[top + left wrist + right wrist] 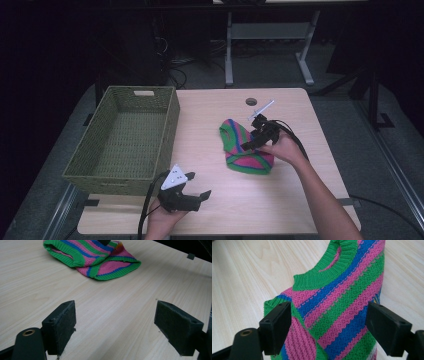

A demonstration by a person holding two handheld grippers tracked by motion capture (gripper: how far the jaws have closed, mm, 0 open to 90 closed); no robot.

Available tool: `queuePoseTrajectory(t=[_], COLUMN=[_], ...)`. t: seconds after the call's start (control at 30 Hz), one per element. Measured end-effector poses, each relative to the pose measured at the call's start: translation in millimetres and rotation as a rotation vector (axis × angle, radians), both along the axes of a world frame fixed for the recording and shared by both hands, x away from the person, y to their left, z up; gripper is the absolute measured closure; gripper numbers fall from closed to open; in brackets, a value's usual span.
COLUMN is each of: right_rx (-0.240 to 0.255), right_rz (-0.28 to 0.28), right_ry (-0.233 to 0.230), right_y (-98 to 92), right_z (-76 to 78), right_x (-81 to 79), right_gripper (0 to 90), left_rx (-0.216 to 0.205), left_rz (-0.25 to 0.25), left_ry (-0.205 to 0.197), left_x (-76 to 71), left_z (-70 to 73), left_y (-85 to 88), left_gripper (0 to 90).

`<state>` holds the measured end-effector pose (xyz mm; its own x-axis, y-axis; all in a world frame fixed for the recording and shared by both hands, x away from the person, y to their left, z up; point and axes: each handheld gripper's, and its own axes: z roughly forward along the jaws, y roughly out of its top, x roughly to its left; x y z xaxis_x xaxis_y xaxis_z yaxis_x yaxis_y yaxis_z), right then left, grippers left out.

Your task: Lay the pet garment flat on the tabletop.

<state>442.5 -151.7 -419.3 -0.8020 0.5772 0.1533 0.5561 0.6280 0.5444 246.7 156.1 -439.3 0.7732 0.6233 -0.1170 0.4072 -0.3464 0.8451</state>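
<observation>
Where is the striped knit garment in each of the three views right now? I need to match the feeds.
High view: the striped knit garment lies right of centre on the table, under the right gripper.
Left gripper view: top centre, beyond the open jaws.
Right gripper view: centre, between the open jaws.
Shared landmark: its green ribbed edging, against the pale wood table.

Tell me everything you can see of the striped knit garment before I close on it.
The striped knit garment is a small sweater-like piece in pink, green and blue bands with ribbed green edging at its openings. It looks soft and lies crumpled and folded over itself on the wooden table, right of the woven basket and apart from it. The right gripper is over it with jaws open on either side of the fabric, not yet pinching. The left gripper is open, short of it.
</observation>
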Motion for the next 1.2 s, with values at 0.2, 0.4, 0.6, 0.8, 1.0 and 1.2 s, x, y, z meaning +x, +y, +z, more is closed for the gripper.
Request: queuePoseTrajectory(t=[0.2, 0.4, 0.6, 0.8, 1.0, 1.2], right_rx=[-0.029, -0.059, -0.092, -0.128, -0.161, -0.176], right_rz=[-0.006, -0.019, -0.037, -0.040, -0.047, -0.056], right_ry=[0.011, 0.031, 0.030, 0.001, -0.012, -0.015], right_y=[4.0, 9.5, 16.4, 21.0, 25.3, 27.6], right_z=[-7.2, -16.9, -28.4, -31.0, -31.1, -29.7], right_x=[3.0, 6.8, 7.7, 5.0, 2.6, 0.8], right_gripper=[21.2, 21.5, 20.3, 20.8, 23.5, 32.5], left_rx=[-0.003, -0.006, -0.003, -0.011, -0.005, -0.007], left_rz=[-0.001, 0.000, -0.004, 0.002, -0.001, 0.012], left_ry=[0.004, 0.007, 0.014, 0.018, 0.017, 0.020], left_x=[0.3, 0.7, 1.1, 1.4, 0.9, 1.5], left_z=[-0.2, -0.8, -1.2, -1.2, -1.2, -1.2], left_y=[-1.2, -1.1, -1.2, -0.1, -1.4, -0.3], left_gripper=[17.1, 17.1, 17.2, 17.2, 17.2, 17.3])
